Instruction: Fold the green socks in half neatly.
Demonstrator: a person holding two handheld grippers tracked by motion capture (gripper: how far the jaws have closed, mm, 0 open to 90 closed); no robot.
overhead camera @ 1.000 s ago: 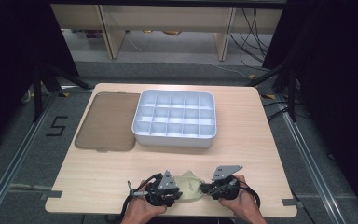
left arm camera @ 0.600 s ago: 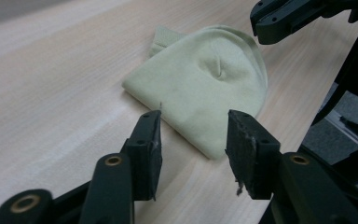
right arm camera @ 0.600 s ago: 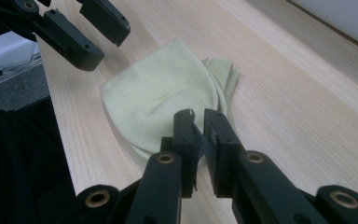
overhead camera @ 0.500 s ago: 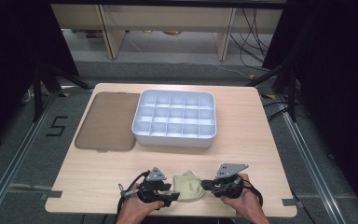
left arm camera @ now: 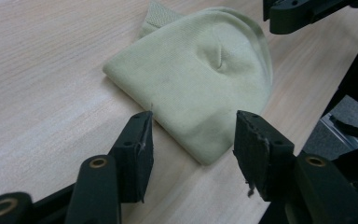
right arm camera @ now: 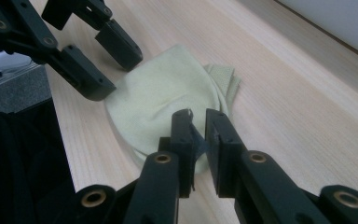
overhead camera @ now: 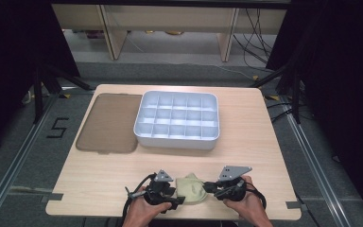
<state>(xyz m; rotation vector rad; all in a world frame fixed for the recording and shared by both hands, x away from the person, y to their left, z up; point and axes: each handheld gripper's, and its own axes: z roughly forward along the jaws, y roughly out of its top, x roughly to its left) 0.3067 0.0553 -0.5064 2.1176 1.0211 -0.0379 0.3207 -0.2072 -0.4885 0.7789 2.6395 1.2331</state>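
From the high view I see the folded pale-green sock at the table's six o'clock edge, between both grippers. My left gripper view shows soft ribbed knit, its jaws having just spread, nothing pinched. My right gripper view shows narrow jaws nipping the sock's rounded edge.

Between my tools and the compartment tray lies a broad strip of bare table, open to passage. The tray and the brown lid beside it block the far half. The folded cloth occupies the gap between my tools.
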